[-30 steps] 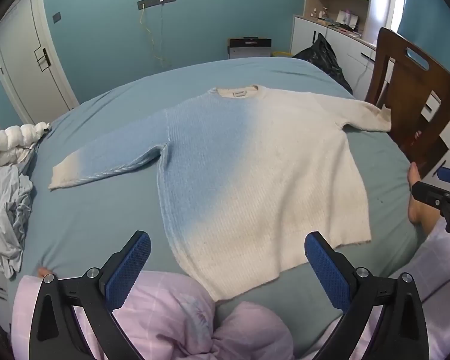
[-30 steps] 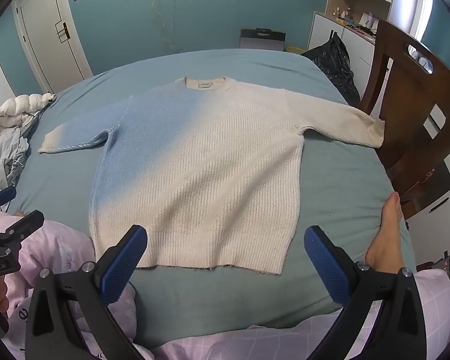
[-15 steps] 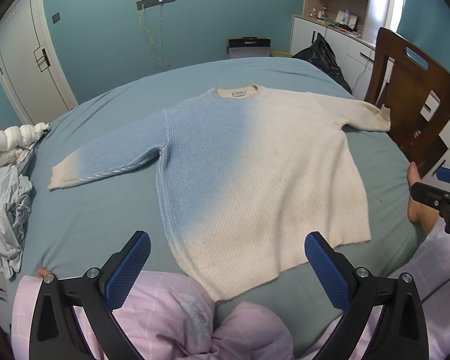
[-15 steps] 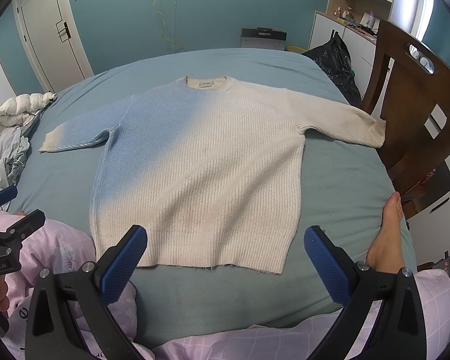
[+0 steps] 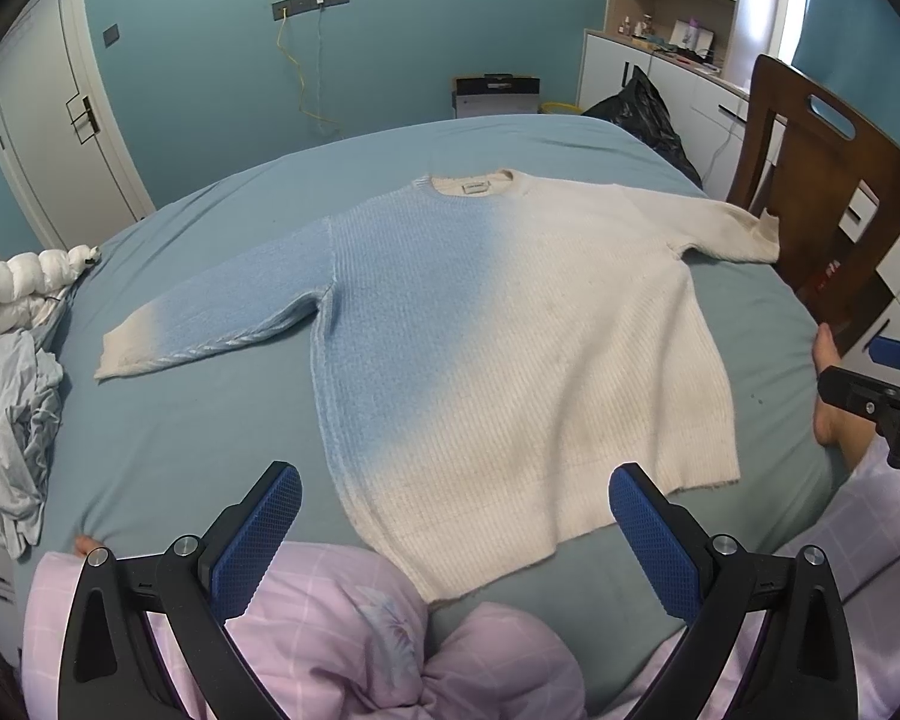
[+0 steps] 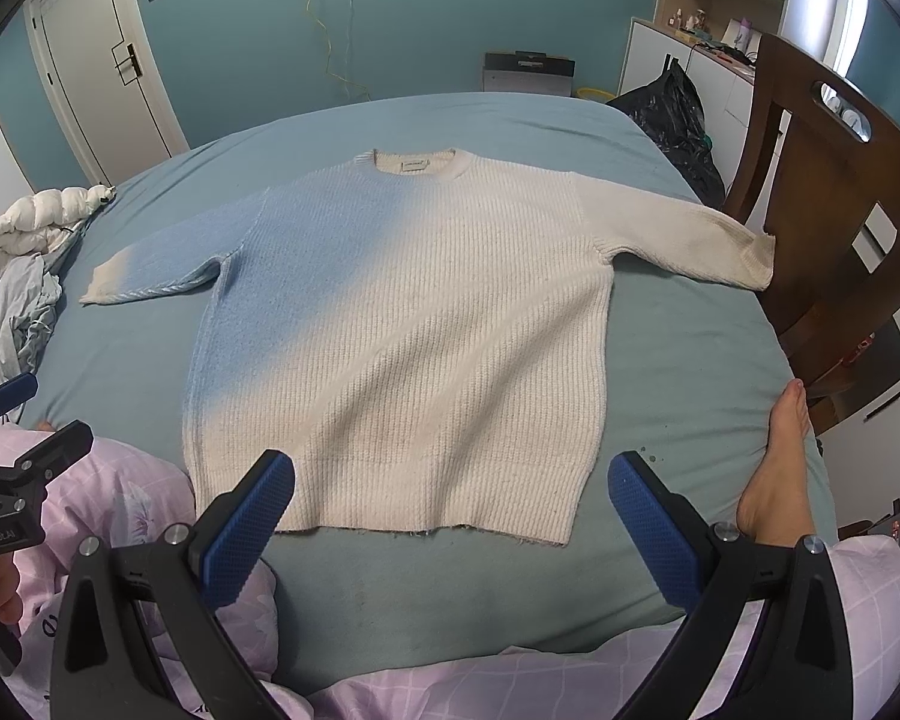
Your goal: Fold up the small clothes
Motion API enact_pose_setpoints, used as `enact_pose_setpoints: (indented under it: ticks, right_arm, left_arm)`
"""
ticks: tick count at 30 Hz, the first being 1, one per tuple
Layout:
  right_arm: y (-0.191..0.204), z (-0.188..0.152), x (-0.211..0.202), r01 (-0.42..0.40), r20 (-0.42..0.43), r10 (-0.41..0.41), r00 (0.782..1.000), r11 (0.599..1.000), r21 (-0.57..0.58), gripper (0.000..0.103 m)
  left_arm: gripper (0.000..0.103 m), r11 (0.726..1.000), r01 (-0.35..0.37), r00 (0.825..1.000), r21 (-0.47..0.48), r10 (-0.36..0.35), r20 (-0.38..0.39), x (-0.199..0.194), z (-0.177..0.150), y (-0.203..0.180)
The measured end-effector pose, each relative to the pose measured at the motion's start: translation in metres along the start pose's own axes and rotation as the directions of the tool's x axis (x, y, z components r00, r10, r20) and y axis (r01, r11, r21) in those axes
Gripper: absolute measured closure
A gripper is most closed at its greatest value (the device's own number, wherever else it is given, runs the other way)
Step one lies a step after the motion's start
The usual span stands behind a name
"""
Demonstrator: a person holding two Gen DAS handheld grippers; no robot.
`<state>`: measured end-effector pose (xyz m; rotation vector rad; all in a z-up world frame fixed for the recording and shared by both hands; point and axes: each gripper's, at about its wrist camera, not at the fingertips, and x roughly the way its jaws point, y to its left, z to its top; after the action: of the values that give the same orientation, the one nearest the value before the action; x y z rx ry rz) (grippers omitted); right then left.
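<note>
Ribbed knit, blue fading to cream: the sweater (image 6: 402, 324) lies flat on the bed (image 6: 678, 360), sleeves spread. We hold the left tongs (image 5: 455, 531) and right tongs (image 6: 451, 519) apart, empty, above its hem. Pinching one layer, we'd drag it askew; the right sleeve (image 6: 690, 240), touching the chair (image 6: 834, 252), could snag.

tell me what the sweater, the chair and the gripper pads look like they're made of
Sweater: looks like a ribbed knit, maybe wool or a blend; vertical ribs and fuzzy hem, matte, fading from blue to cream.
Chair: dark brown wood by the look, smooth with a slight sheen, cut-out handle.
Pads on the right hand-held gripper: blue, probably rubber or plastic, with a fine grid texture.
</note>
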<state>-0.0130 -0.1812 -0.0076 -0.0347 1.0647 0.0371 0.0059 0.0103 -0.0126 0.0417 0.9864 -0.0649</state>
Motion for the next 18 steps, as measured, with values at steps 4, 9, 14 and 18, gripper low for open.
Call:
enact_pose_setpoints:
  ticks: [4,9,14,18]
  right_arm:
    - [-0.0016,0.0007,0.0003,-0.012,-0.017,0.012,1.000,1.000,0.007,0.001]
    - [-0.0025,-0.0001,0.0011,-0.004,-0.019,0.004,1.000,1.000,0.002,0.001]
    - [-0.0029,0.0001,0.0011,-0.004,-0.021,0.004,1.000,1.000,0.002,0.001]
    - [-0.0020,-0.0002,0.0011,-0.001,-0.004,0.001,1.000,1.000,-0.001,0.001]
  left_arm:
    - [0.000,1.000,-0.001,1.000,-0.002,0.001,-0.003,0.0003,0.0004,0.0002]
    - [0.000,1.000,-0.003,1.000,-0.007,0.003,-0.002,0.0001,0.0007,0.0015]
    - [0.000,1.000,-0.001,1.000,-0.006,0.001,-0.005,0.0004,0.0005,0.0017]
    - [0.000,1.000,0.000,1.000,-0.006,0.000,-0.005,0.0006,0.0007,0.0021]
